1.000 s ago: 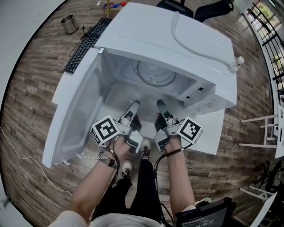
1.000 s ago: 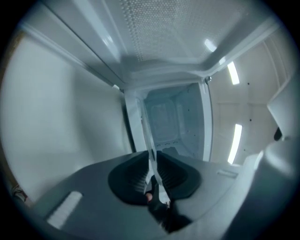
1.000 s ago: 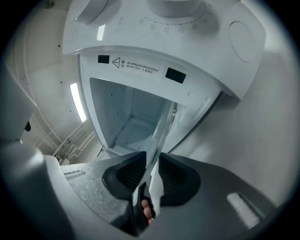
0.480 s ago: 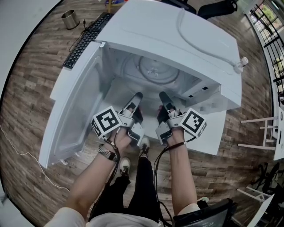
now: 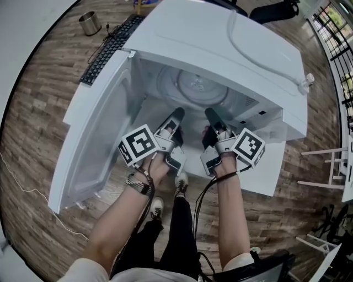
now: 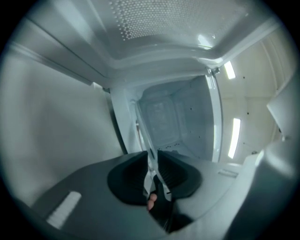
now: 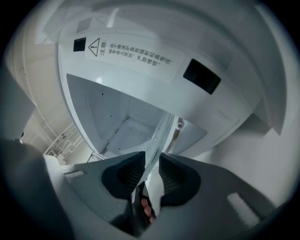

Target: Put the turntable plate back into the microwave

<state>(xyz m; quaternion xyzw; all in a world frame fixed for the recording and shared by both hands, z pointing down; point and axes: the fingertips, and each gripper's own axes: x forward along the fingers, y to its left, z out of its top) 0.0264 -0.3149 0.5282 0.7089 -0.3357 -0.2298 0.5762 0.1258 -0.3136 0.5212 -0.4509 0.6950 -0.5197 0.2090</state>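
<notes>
Office or lab workspace: black keyboard [image 5: 108, 48], metal cup [image 5: 90, 23], swivel chair [image 5: 274, 9], wood-plank floor [image 5: 33, 110], white microwave [image 5: 220, 38].

On the microwave [image 5: 209, 38] frame, right of the opening, a white label [image 7: 129, 52] carries a warning triangle [image 7: 94, 45] with an exclamation mark. Beside it are Chinese characters too small to read. The left cube [image 5: 138, 145] and right cube [image 5: 251, 146] bear square black-and-white code markers.

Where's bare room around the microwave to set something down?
Microwave top is bare left of its cable. Wood floor left of the door is mostly bare up to the keyboard and cup. Crowded: the cavity, filled by the plate.
</notes>
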